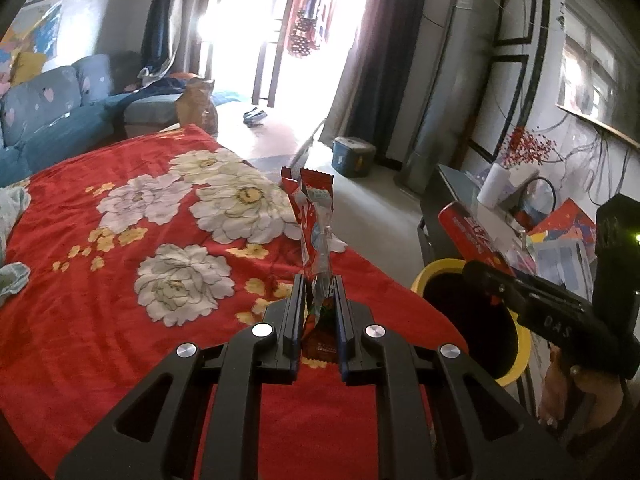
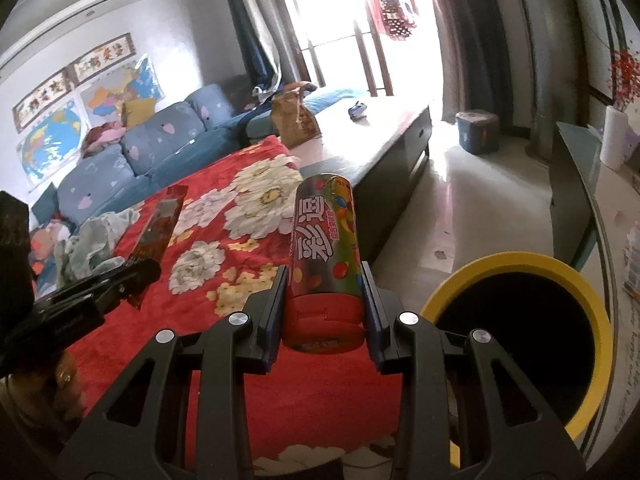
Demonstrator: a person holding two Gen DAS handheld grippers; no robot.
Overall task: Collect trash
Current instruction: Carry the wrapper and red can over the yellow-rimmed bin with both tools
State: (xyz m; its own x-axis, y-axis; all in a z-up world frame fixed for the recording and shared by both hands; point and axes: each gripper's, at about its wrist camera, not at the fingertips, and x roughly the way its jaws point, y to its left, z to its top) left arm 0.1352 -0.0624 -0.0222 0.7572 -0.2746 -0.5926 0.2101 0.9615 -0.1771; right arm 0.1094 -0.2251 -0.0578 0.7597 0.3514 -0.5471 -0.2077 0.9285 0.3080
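Observation:
My left gripper [image 1: 318, 284] is shut on a red snack wrapper [image 1: 316, 220] that stands up between its pads, over the red flowered blanket [image 1: 120, 280]. My right gripper [image 2: 323, 276] is shut on a red candy tube [image 2: 324, 236] with a red cap, held by its lower part. The yellow-rimmed bin [image 2: 516, 332] with a dark inside stands just right of the tube. In the left wrist view the same bin [image 1: 476, 320] shows at the right, with the right gripper [image 1: 472, 270] and the tube [image 1: 468, 232] above its rim. The left gripper [image 2: 138, 270] with the wrapper [image 2: 160, 224] appears at the left in the right wrist view.
A blue sofa [image 2: 132, 160] lies behind the blanket, a paper bag [image 2: 294, 120] at its far end. Crumpled pale cloth [image 2: 92, 240] rests on the blanket's left. A low dark cabinet [image 2: 580, 184] with a white roll [image 2: 614, 140] and clutter runs along the right. A blue box [image 2: 478, 132] sits on the floor.

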